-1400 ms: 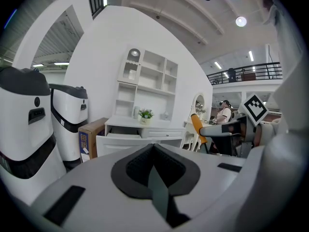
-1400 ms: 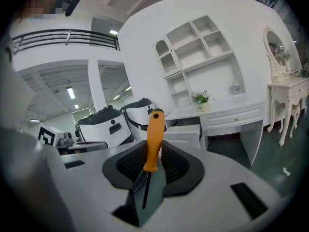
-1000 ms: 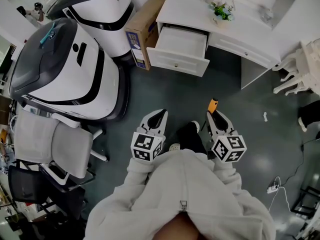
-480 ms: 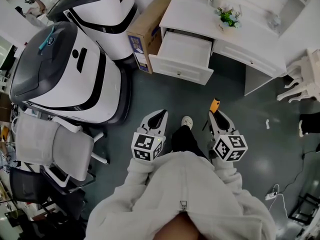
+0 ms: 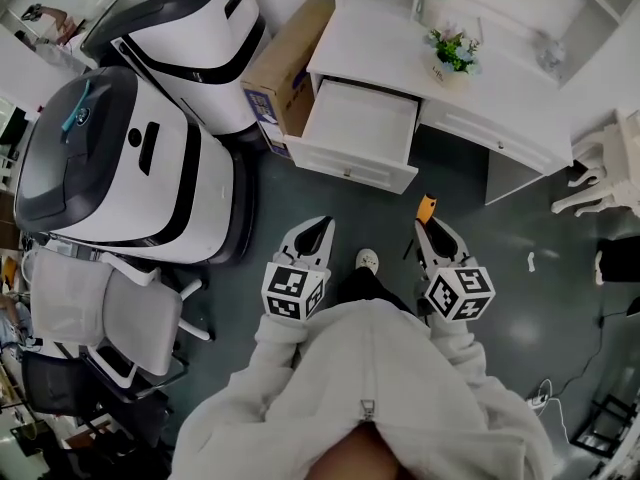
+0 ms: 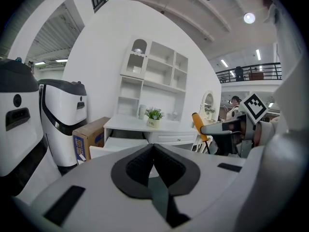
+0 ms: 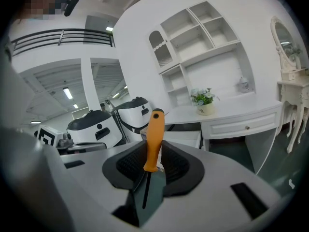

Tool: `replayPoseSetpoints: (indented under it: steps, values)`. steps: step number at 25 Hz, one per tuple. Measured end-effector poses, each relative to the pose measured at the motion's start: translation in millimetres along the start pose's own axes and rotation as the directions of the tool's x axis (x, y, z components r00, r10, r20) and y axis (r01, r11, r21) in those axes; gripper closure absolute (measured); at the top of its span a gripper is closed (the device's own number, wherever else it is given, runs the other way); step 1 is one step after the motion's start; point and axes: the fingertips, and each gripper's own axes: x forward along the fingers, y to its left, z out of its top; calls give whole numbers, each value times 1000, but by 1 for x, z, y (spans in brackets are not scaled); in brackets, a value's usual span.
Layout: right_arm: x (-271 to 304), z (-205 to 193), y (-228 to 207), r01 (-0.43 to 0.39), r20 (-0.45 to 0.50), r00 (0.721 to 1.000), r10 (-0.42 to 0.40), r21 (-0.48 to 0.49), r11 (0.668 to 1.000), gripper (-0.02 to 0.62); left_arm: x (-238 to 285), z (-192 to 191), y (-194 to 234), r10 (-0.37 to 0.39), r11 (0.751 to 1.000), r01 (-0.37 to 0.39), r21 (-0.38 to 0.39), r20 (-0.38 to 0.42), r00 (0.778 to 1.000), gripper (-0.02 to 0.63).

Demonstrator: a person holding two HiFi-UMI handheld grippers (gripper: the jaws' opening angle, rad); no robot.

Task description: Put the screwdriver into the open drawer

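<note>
My right gripper (image 5: 433, 230) (image 7: 153, 164) is shut on a screwdriver with an orange handle (image 7: 154, 139) (image 5: 426, 208); the handle stands up out of the jaws and the dark shaft runs down between them. My left gripper (image 5: 314, 234) (image 6: 153, 164) is shut with nothing in it, level with the right one. The white open drawer (image 5: 358, 128) (image 7: 183, 138) (image 6: 116, 145) sticks out of a white desk (image 5: 390, 48) ahead of both grippers, some way off across the grey floor.
Two large white and grey machines (image 5: 120, 158) stand at the left, with a cardboard box (image 5: 285, 73) leaning between them and the desk. A small potted plant (image 5: 452, 53) sits on the desk. A grey office chair (image 5: 100, 308) is near left. A white chair (image 5: 610, 163) stands at the right.
Both grippers and the person have moved forward toward the desk. The drawer and the machines lie lower and nearer in the head view. The grip on the screwdriver is unchanged.
</note>
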Motion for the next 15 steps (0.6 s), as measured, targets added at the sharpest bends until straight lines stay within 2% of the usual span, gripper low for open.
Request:
replayPoseSetpoints:
  steps: [8,15]
  values:
    - [41,39,-42,-2,1,1000,2,-4,1000,486,64,32,17,9,1000,-9,-1,10,1000,589]
    - [75,58,-73,-6,-8,1000,6,-5,1000,485,110,44,29,16,1000,-16,-14,9,1000,589]
